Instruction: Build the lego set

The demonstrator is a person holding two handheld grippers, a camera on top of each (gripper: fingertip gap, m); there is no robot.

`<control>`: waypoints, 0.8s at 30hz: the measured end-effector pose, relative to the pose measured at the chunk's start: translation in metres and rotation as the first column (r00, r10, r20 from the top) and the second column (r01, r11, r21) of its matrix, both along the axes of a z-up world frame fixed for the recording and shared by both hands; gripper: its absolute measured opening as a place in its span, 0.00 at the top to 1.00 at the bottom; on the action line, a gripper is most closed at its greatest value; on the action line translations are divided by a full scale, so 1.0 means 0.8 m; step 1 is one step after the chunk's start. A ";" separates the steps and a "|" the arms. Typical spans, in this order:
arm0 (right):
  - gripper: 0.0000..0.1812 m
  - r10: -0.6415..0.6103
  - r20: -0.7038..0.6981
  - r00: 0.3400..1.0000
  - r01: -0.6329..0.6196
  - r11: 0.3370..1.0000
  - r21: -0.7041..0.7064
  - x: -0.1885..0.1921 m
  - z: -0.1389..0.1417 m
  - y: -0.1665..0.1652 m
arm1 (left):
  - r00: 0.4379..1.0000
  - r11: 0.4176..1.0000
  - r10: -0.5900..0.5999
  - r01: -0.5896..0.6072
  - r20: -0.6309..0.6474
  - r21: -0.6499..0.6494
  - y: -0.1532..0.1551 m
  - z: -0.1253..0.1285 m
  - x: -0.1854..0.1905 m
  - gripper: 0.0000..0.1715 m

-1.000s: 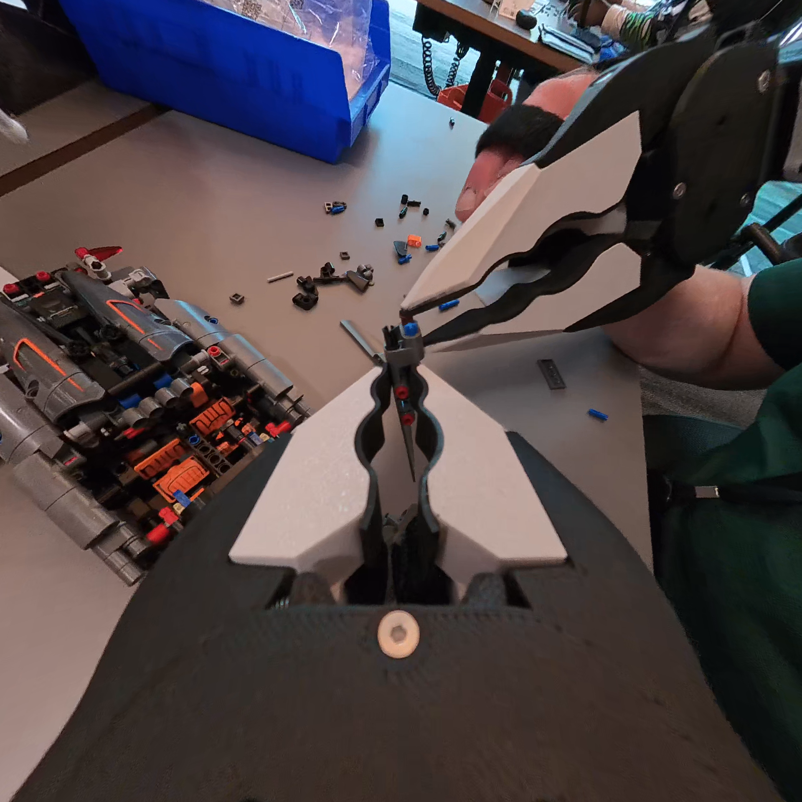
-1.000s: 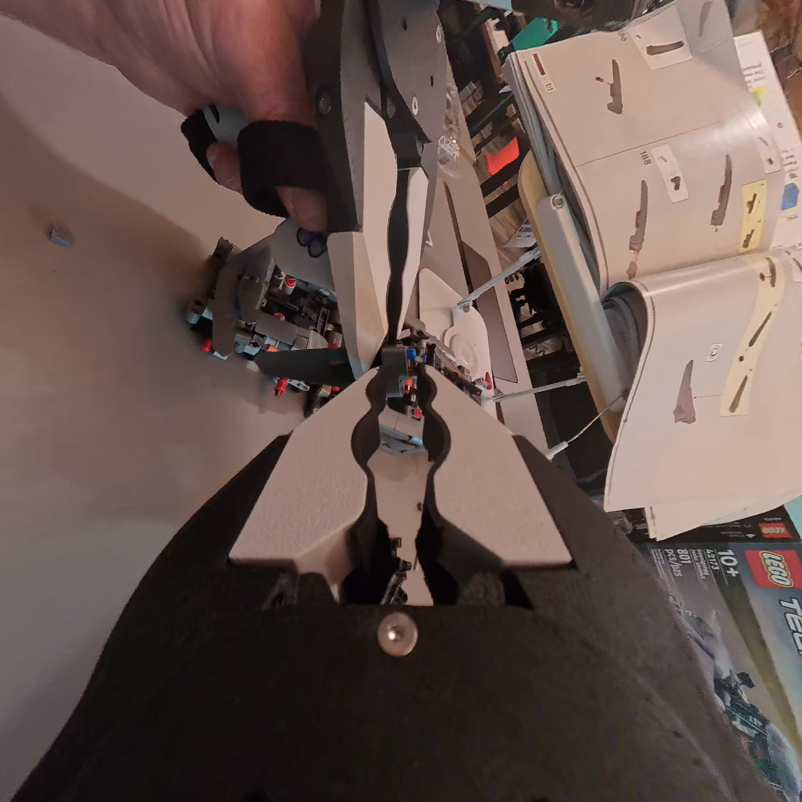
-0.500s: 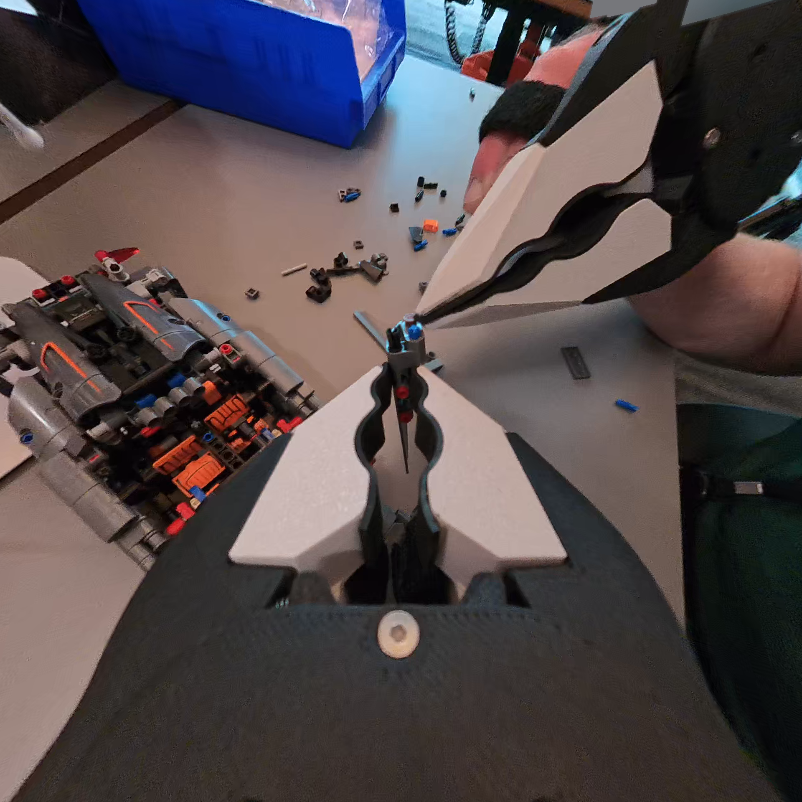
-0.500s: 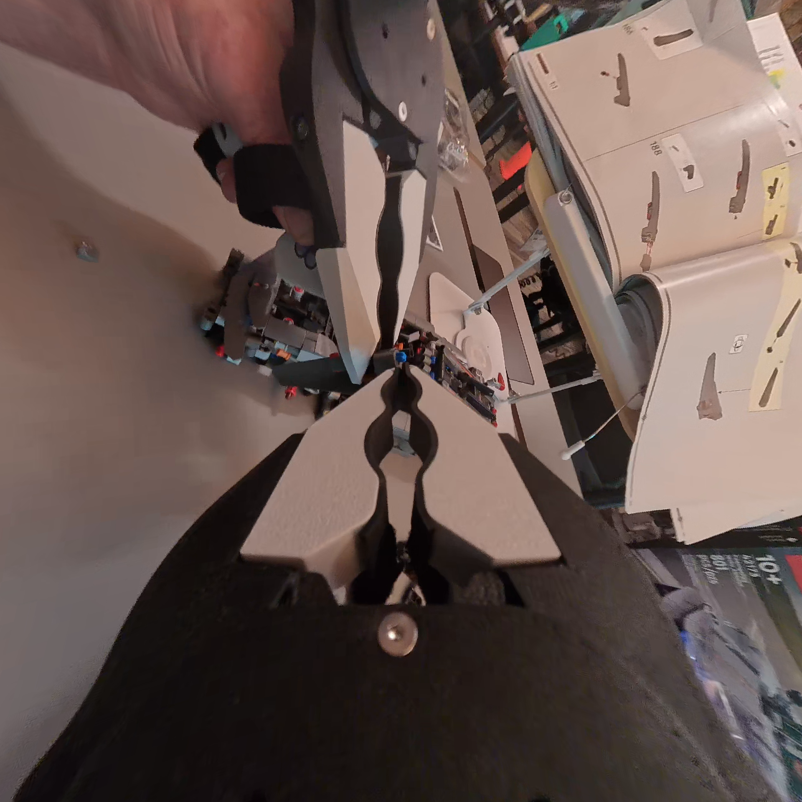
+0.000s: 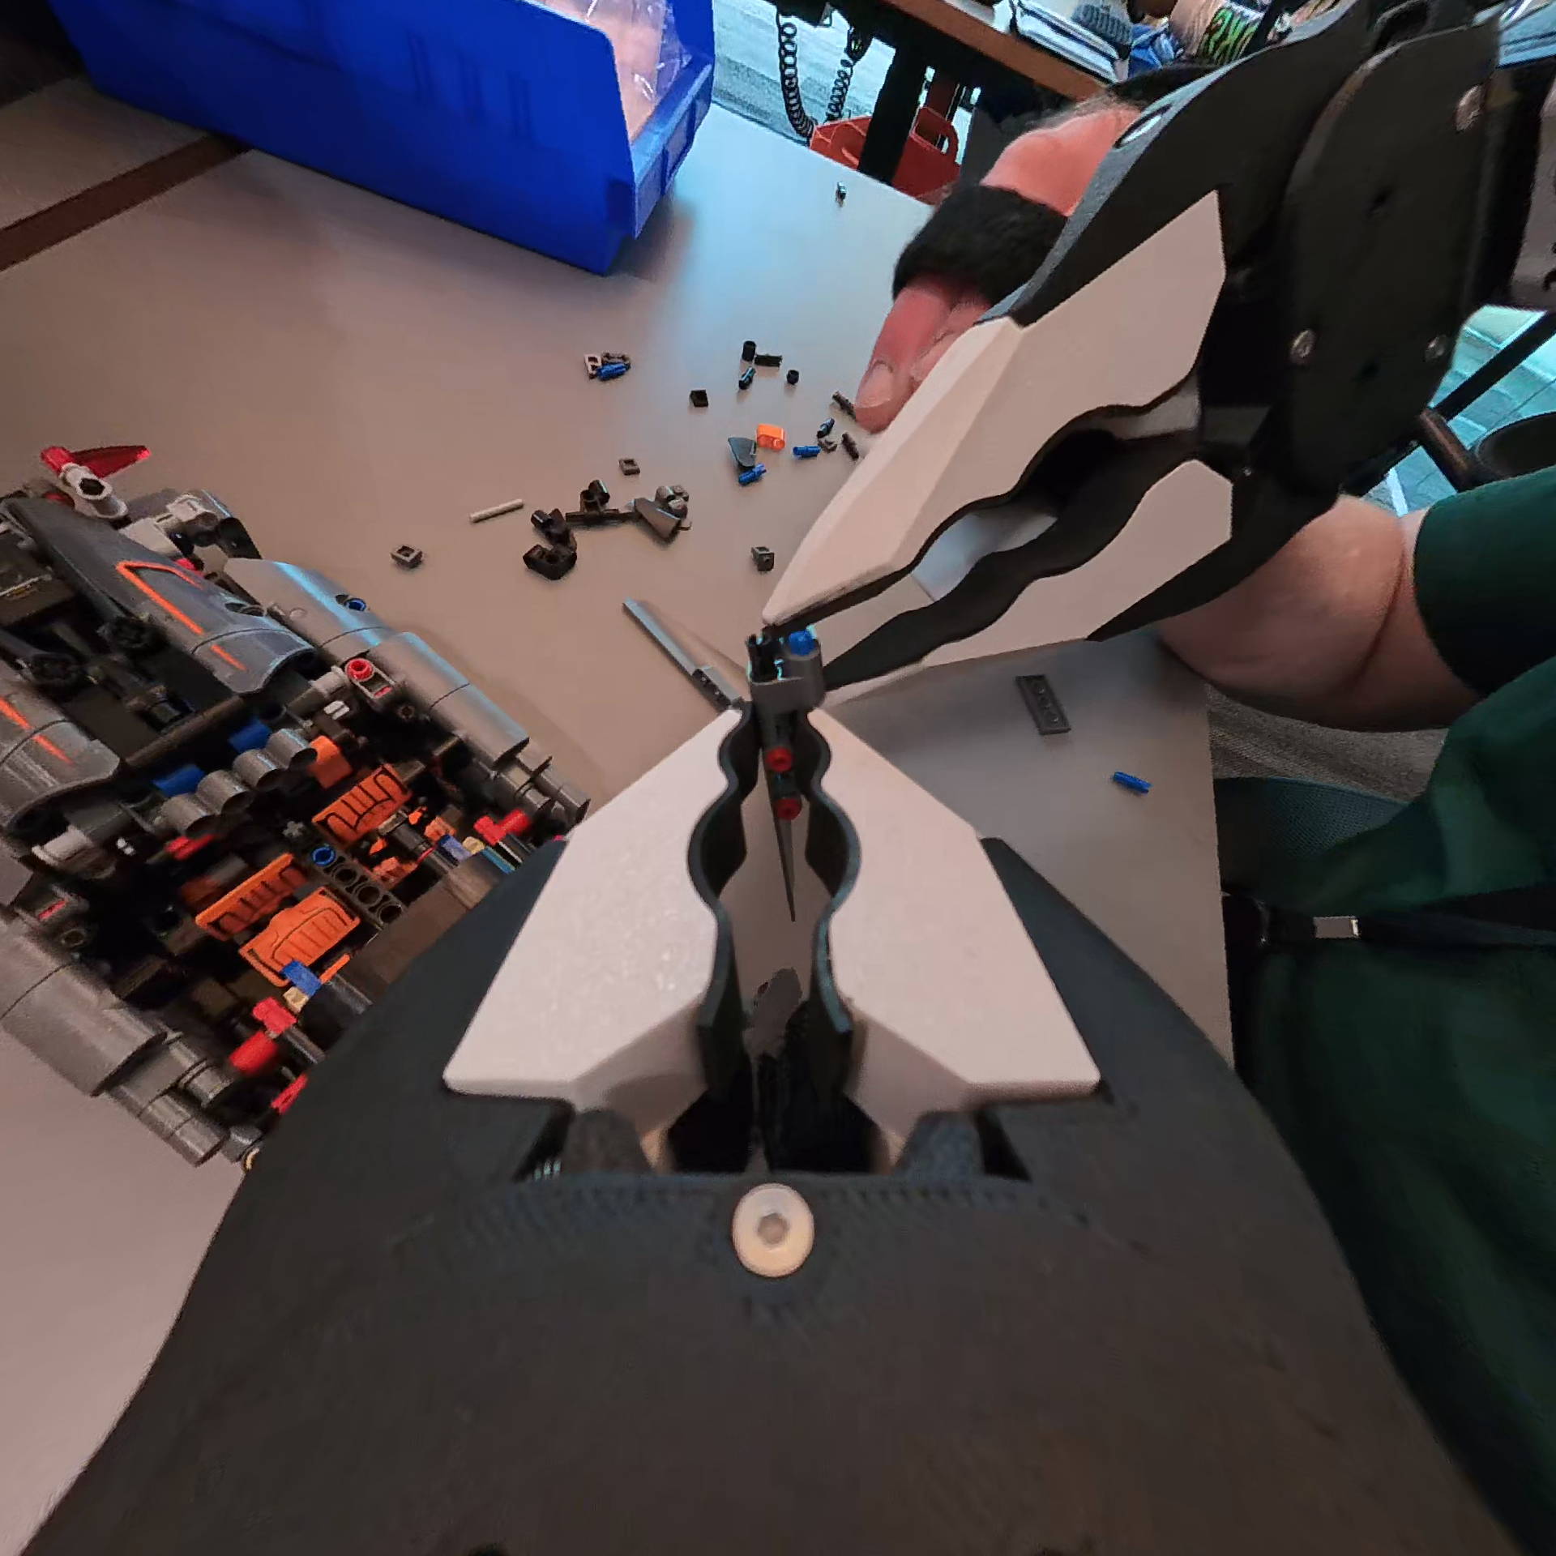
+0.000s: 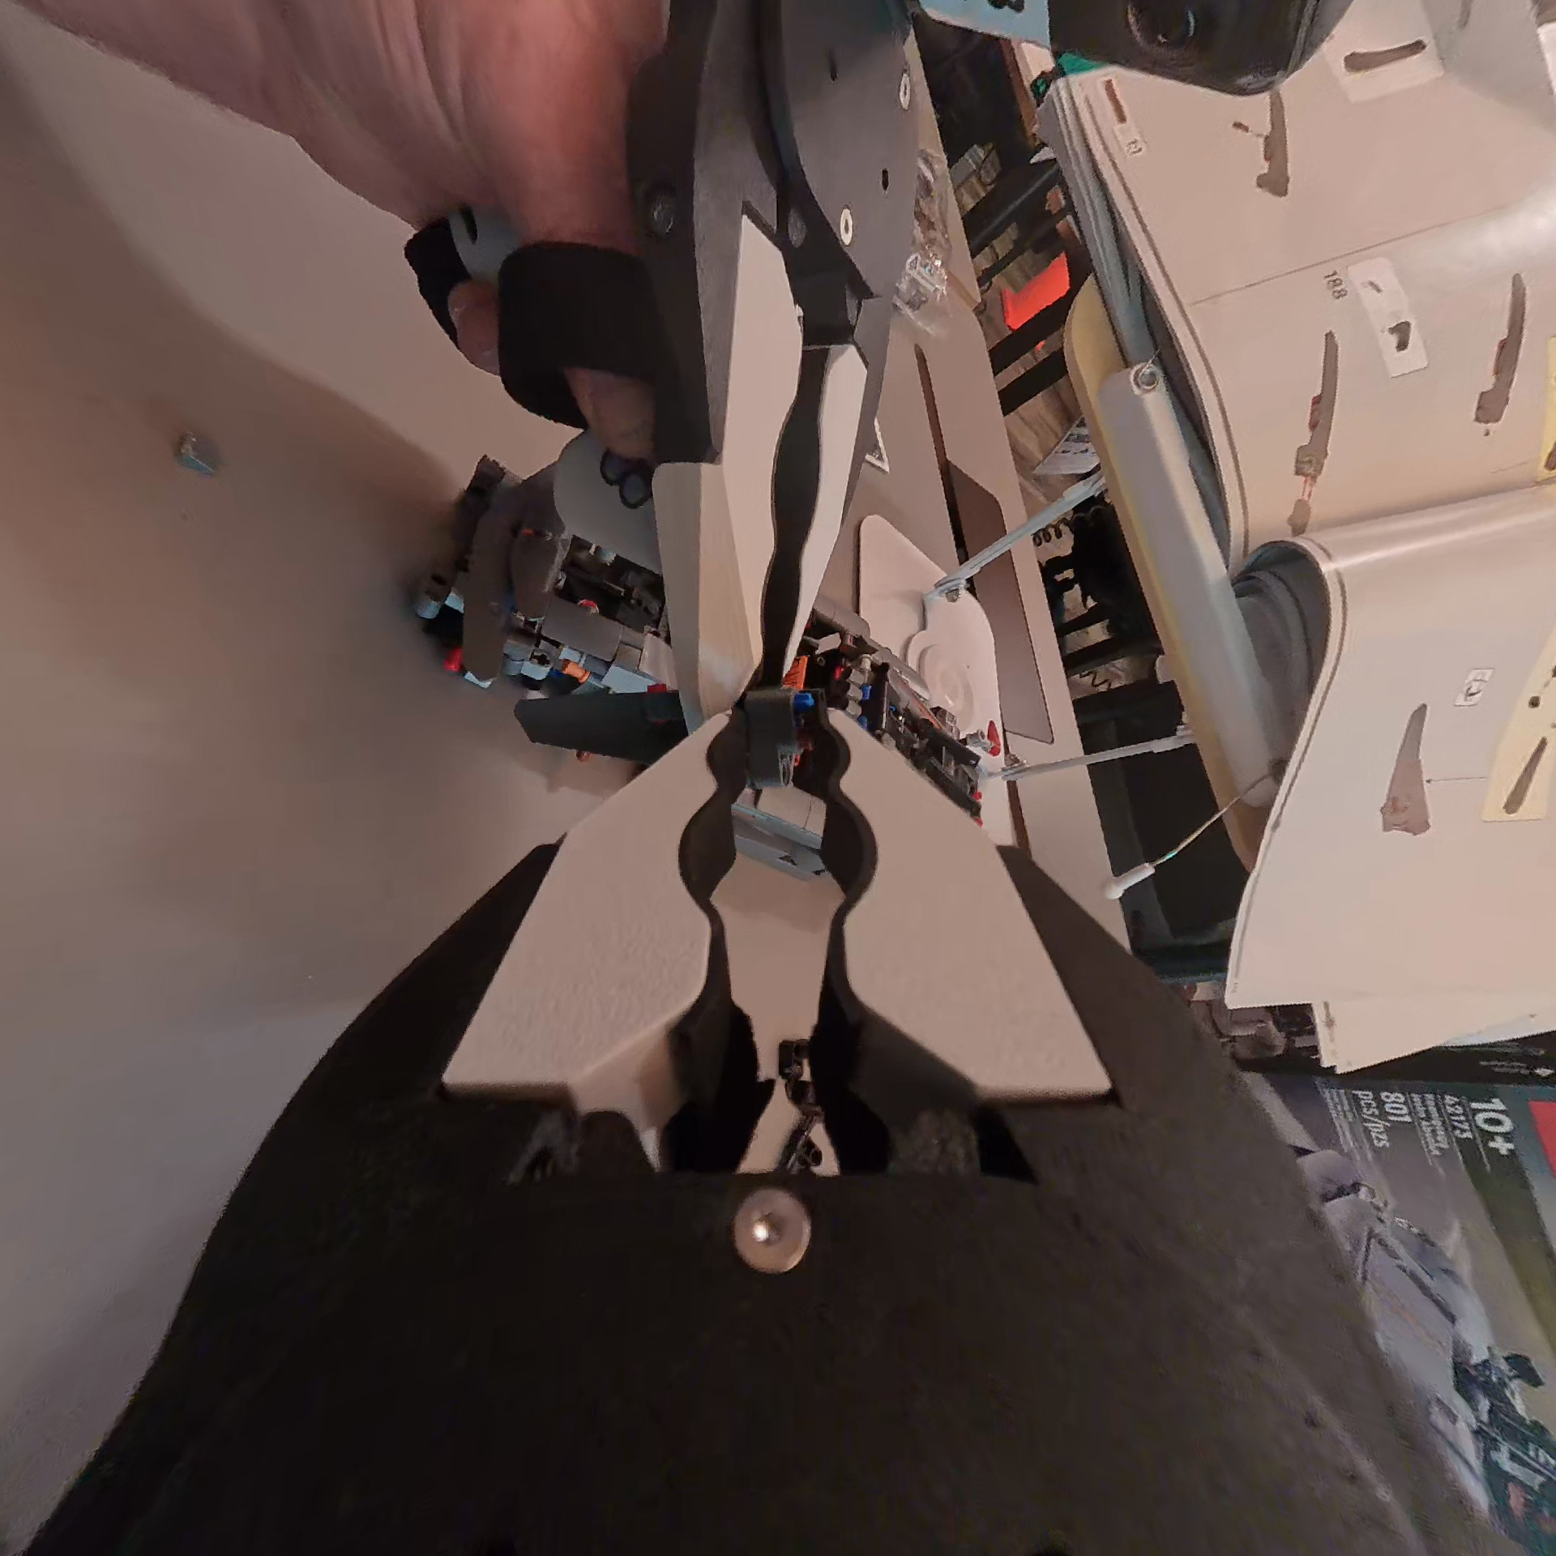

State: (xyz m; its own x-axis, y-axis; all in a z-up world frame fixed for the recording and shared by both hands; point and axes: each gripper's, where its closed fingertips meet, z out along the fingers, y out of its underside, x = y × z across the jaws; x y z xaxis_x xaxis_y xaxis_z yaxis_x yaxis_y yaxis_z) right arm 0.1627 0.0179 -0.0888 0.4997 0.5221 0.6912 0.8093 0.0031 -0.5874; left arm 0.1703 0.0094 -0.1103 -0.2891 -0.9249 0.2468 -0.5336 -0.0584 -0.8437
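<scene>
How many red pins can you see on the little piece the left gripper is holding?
2. Both sit on the small sub-assembly clamped in the left gripper: one red pin higher, the other just below it. More may be hidden on its far side.

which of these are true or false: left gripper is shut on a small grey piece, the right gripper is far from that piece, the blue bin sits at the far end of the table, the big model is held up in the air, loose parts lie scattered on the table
1. The left gripper is shut on the small grey piece. True.
2. The right gripper is far from that piece. False: its tips meet the top of the piece, by a blue pin.
3. The blue bin sits at the far end of the table. True.
4. The big model is held up in the air. False: it lies on the table, to the left gripper's left.
5. Loose parts lie scattered on the table. True.
</scene>
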 end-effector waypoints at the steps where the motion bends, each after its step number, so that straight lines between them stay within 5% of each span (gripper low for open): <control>1: 0.93 -0.007 -0.002 1.000 0.007 1.000 -0.010 0.000 -0.002 0.001 | 1.000 1.000 0.000 0.000 -0.003 0.002 0.000 -0.001 0.000 0.97; 15: 0.93 -0.014 -0.141 0.990 0.003 0.997 -0.077 0.004 0.003 0.001 | 1.000 0.997 -0.001 0.003 0.019 -0.074 -0.002 0.004 0.004 0.97; 24: 0.93 -0.015 -0.057 0.998 0.012 0.999 -0.041 0.004 0.001 -0.001 | 1.000 0.995 -0.008 0.008 0.003 -0.095 -0.003 0.001 0.003 0.97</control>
State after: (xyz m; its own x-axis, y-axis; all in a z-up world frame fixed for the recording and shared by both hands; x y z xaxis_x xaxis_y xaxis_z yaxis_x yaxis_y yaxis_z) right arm 0.1657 0.0174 -0.0880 0.5454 0.5421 0.6393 0.7739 -0.0327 -0.6325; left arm 0.1730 0.0068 -0.1095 -0.2970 -0.8949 0.3331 -0.5321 -0.1345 -0.8359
